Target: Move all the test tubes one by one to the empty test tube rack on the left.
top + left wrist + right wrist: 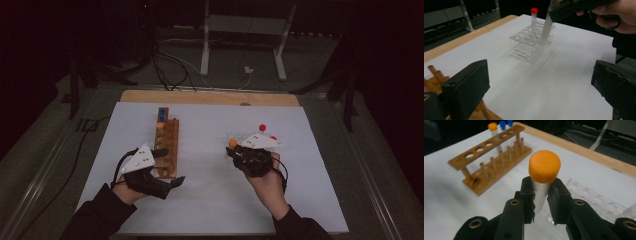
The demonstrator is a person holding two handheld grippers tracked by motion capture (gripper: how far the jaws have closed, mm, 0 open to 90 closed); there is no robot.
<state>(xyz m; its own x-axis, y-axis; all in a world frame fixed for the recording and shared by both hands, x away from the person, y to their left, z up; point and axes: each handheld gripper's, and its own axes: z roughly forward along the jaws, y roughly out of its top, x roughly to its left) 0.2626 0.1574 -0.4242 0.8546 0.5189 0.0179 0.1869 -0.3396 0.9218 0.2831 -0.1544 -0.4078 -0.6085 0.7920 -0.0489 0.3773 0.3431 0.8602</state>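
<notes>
the orange-capped tube [543, 182] sits clamped between the jaws of the right gripper [541, 195], which grips its clear, graduated body just under the cap. in the left gripper view the tube [546, 28] hangs tilted from that gripper, its lower end reaching down into the clear plastic rack [531, 42], at the rack's far right part as that view shows it. in the high view the orange cap [233, 143] shows at the left edge of the right gripper [250, 152], over the right half of the tabletop.

a red-capped tube [534, 21] stands upright in the clear rack, just beside the held tube. the high view shows its red cap [262, 127] beyond the right gripper.

the left gripper [150, 172] rests low on the left half of the tabletop, touching or just beside the near end of the wooden rack [167, 147]; its jaws stand wide apart and hold nothing, as the left gripper view shows, with bare white sheet between them. the wooden rack [494, 155] holds another orange-capped tube [492, 130] and two blue-capped tubes [505, 125] at its far end, the nearer holes unfilled.

both racks stand well apart on the white sheet [210, 190] covering the tabletop [210, 96], whose wooden edge shows along the far side.
</notes>
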